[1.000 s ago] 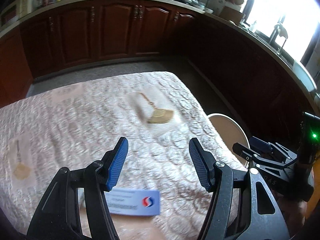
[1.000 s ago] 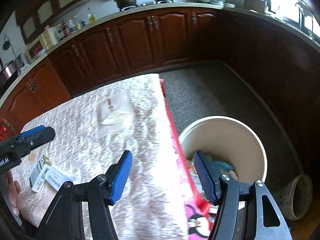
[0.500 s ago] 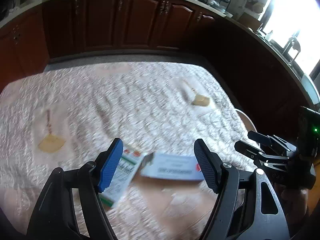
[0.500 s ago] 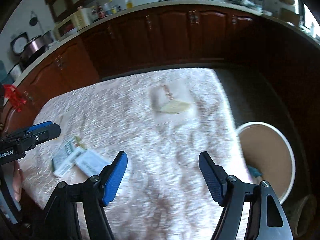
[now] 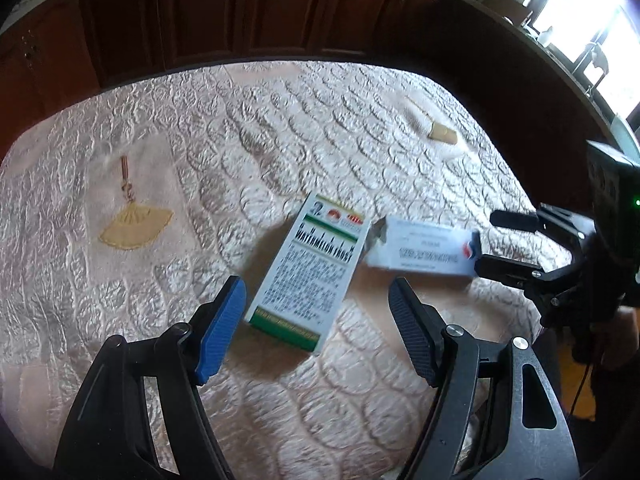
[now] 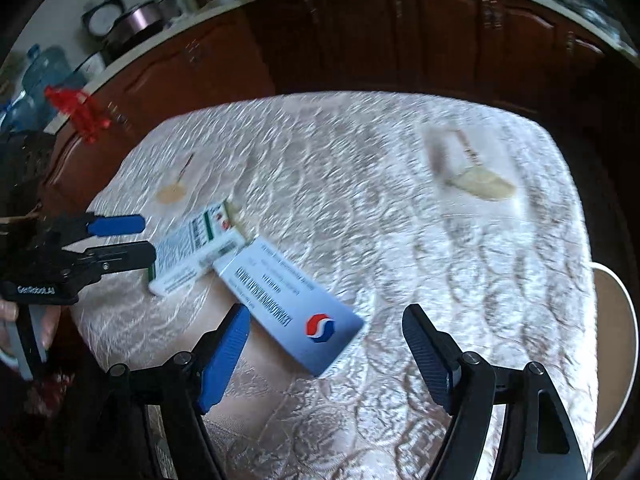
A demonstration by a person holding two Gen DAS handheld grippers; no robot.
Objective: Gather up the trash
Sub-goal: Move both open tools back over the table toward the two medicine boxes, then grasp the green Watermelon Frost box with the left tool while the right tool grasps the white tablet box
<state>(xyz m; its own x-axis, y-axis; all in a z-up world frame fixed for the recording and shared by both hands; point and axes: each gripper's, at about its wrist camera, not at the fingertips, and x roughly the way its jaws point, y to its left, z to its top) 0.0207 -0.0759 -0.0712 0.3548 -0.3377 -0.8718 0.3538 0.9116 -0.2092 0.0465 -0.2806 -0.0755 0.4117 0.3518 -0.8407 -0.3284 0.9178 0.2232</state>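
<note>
Jaws of left gripper (image 5: 316, 328) wide apart, gripping nothing; near end of green-and-white box (image 5: 310, 276) lying flat between them on worktop (image 5: 160, 280), clear of both pads, closer to the blue left one. Jaws of right gripper (image 6: 326, 354) opening, likewise empty; logo end of pale blue box (image 6: 292, 312) between them, nearer the left pad, not touched. Both boxes flat on quilted pink cloth (image 6: 360, 200), far corners meeting or nearly so, long sides angled away from each other. Right gripper visible at right edge of left-wrist view, tips just beside pale blue box (image 5: 420, 250). Farther out, embroidered yellow fan motifs (image 5: 134, 224) on cloth. Off right table edge, rim of cream bin (image 6: 616, 340). Beyond, dark wooden cabinets (image 5: 260, 8) and bright window (image 5: 592, 12).
</note>
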